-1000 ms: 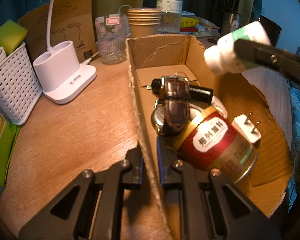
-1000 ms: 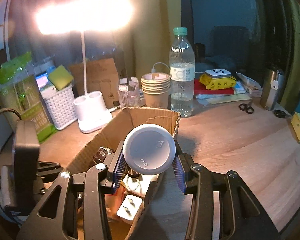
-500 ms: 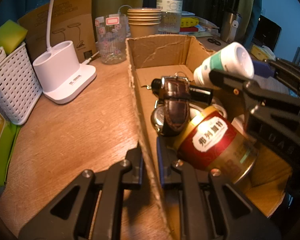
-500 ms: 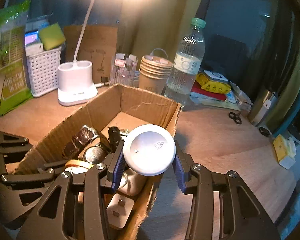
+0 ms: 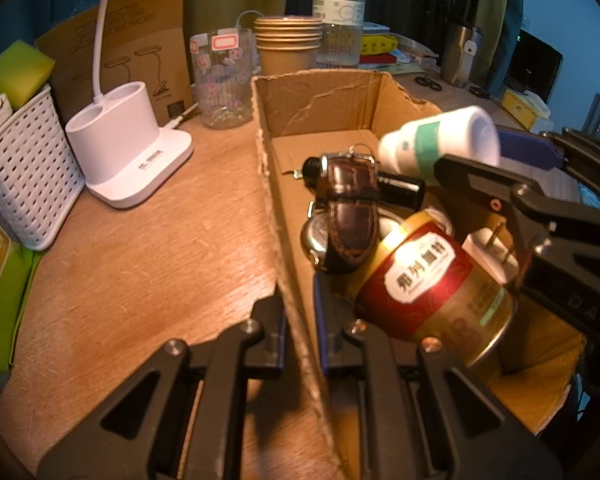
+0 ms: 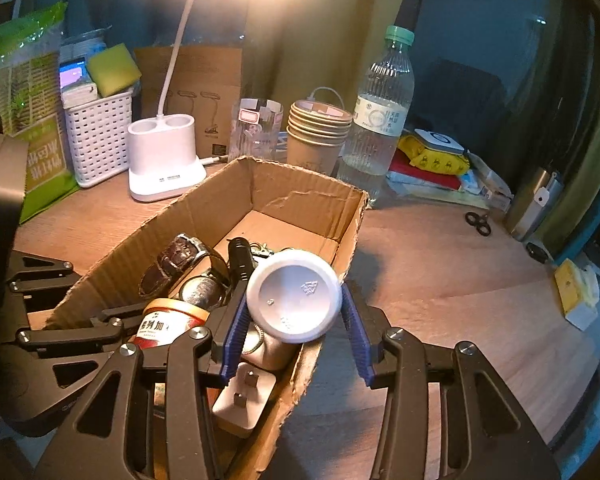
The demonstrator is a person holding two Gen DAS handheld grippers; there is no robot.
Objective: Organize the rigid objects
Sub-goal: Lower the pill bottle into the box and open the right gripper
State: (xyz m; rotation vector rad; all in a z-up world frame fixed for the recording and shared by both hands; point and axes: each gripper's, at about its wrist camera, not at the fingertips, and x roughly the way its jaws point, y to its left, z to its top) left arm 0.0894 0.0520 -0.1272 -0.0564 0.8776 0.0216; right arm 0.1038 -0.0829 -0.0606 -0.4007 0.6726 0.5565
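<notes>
The wooden desk (image 6: 440, 264) runs out of both views at the near edge and its far side is crowded. On it stands an open cardboard box (image 5: 324, 100), its near end cut off in both views. The left gripper (image 5: 298, 316) is pinched on the box's left wall at the near end; its 2 pads press the cardboard from either side. The right gripper (image 6: 294, 320) hovers over the box's right wall, and a white bottle (image 6: 294, 294) with a green band sits between its blue pads, bottom toward the camera; a thin gap seems to show on the right side, so I cannot tell whether the pads still press it. Inside the box, a red and gold tin (image 5: 428, 284) lies on its side at the near end, covering what is under it. Beyond it lie a brown leather watch (image 5: 350, 208), a black flashlight (image 5: 396, 188) partly behind the strap, and a white plug (image 6: 244, 400), half hidden by the tin in the left view. A white lamp base (image 5: 132, 152) stands left of the box.
</notes>
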